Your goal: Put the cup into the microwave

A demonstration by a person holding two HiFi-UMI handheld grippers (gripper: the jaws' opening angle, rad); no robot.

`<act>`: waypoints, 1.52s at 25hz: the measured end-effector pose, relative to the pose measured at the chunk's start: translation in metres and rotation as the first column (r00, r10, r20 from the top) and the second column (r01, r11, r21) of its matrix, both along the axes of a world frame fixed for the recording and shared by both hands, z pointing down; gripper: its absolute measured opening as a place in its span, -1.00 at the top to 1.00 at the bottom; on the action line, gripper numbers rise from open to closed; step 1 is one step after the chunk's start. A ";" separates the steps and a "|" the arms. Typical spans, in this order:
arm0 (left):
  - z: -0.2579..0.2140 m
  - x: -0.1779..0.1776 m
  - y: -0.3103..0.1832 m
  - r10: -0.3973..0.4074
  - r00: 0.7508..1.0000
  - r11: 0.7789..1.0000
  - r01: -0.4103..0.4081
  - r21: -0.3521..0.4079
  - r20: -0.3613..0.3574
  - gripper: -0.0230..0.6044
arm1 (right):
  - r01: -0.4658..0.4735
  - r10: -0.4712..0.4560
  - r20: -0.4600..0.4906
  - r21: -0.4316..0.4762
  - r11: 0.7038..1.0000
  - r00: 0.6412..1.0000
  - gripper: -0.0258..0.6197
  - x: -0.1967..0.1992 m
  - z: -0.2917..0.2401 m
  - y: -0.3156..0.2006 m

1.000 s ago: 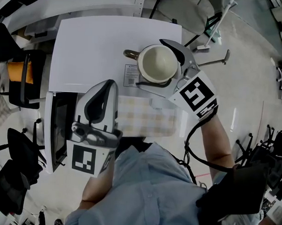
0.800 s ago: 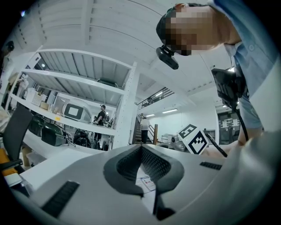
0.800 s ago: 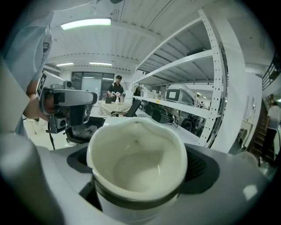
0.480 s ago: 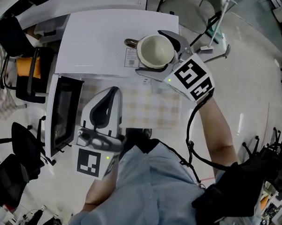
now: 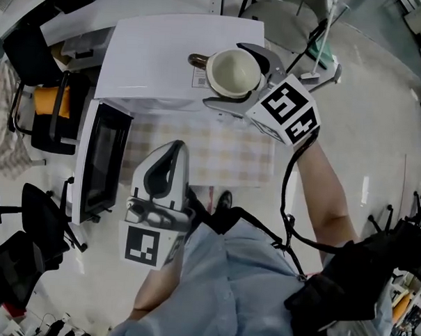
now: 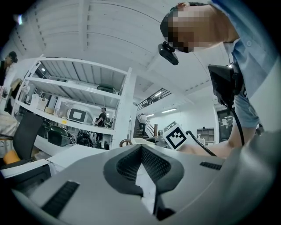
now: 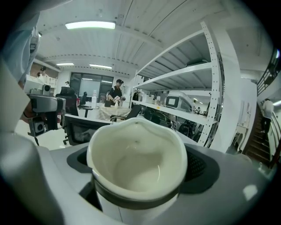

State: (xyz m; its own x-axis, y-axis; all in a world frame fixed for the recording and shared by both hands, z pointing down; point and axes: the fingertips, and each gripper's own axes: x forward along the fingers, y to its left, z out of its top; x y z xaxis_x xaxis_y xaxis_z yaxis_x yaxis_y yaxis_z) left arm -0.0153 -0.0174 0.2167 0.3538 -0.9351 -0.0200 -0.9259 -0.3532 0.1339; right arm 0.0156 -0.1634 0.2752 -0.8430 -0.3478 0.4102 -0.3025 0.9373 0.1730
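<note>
Right gripper [image 7: 137, 176] clamped around cream ceramic cup [image 5: 233, 71], upper centre of head view, over white box microwave [image 5: 152, 60] top. Black-windowed microwave door [image 5: 99, 162] open at left. Left gripper [image 5: 171, 147] lower centre-left, jaws pressed together, empty.

The cup [image 7: 137, 162] is glazed ceramic: smooth, glossy cream inside, catching a small highlight, with a duller dark band under the rim. The right gripper [image 5: 227, 77] around it has a smooth, matt grey plastic shell, and its black pads [image 7: 197, 166] are finely dotted and matt. The left gripper [image 5: 171, 149] has the same matt grey plastic, and its pads [image 6: 127, 166] carry a fine raised grid. The marker cube [image 5: 284, 110] bears flat, matt black-and-white print. The microwave [image 5: 167, 54] has a smooth white top with a soft sheen; its door [image 5: 103, 159] is dark and glossy. The checked mat [image 5: 218, 154] may be soft woven cloth, though the view is too coarse to be sure. The shirt [image 5: 226, 283] is light, matt cloth. The floor [image 5: 366, 101] is hard and polished, with pale reflections.
</note>
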 end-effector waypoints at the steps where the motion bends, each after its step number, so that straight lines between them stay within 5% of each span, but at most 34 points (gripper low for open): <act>1: 0.003 -0.002 0.001 0.008 1.000 1.000 -0.008 -0.009 0.007 0.91 | 0.000 0.000 0.002 -0.001 1.000 1.000 -0.79 -0.002 -0.002 0.004; 8: 0.008 -0.029 -0.009 0.045 0.999 0.999 -0.045 -0.008 0.003 0.91 | -0.024 0.024 0.015 -0.011 1.000 1.000 -0.79 -0.028 -0.004 0.014; 14: 0.003 -0.008 -0.014 0.075 0.997 0.997 -0.075 0.000 0.017 0.91 | -0.053 0.053 0.041 -0.007 0.999 0.998 -0.79 -0.005 -0.010 0.021; 22: 0.014 -0.071 -0.017 0.091 0.996 0.996 -0.091 -0.015 -0.022 0.91 | -0.061 0.062 0.054 -0.021 0.998 0.997 -0.79 -0.072 -0.004 0.031; 38: 0.043 -0.103 0.001 0.077 0.997 0.997 -0.077 -0.028 -0.010 0.91 | -0.032 0.035 0.081 -0.034 0.999 0.996 -0.79 -0.111 0.025 0.063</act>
